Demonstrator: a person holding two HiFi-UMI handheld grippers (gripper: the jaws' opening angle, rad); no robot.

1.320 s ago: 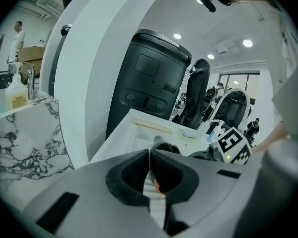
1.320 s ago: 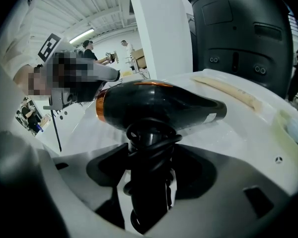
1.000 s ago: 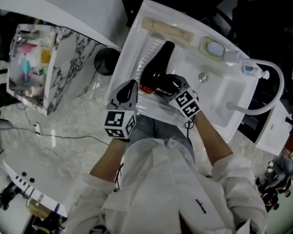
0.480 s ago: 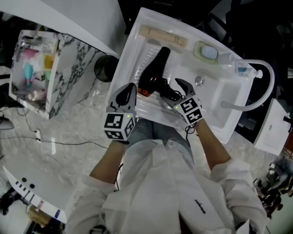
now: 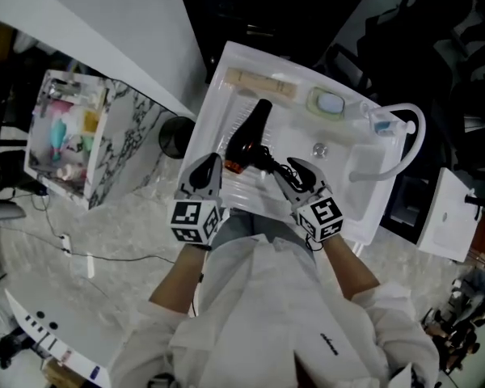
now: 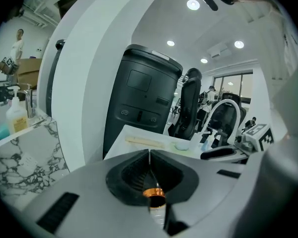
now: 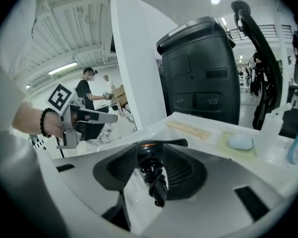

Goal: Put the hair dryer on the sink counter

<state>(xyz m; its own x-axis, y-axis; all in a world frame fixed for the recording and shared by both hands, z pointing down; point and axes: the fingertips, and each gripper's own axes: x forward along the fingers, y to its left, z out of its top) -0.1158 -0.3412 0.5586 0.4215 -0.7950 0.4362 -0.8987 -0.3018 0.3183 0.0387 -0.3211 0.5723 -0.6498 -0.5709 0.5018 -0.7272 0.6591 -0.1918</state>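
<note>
A white sink surface [image 5: 214, 124] lies below me. Along its far edge rest a pale wooden strip [image 5: 261, 84] and a green soap dish [image 5: 327, 103]. A white arched faucet [image 5: 423, 132] stands at the right, and a marble-patterned cabinet [image 5: 133, 124] stands off to the left.

The black hair dryer [image 5: 250, 132] lies flat on the surface's left part. Its long axis runs away from me, slim end toward the strip, orange-ringed end nearest. Its coiled cord [image 5: 273, 162] trails right.

My left hand-held gripper [image 5: 211, 166] hovers just beside the dryer, jaws together and empty. My right hand-held gripper [image 5: 294, 170] has jaws partly apart that have just been closing; the cord shows through their gap, unpinched.
</note>
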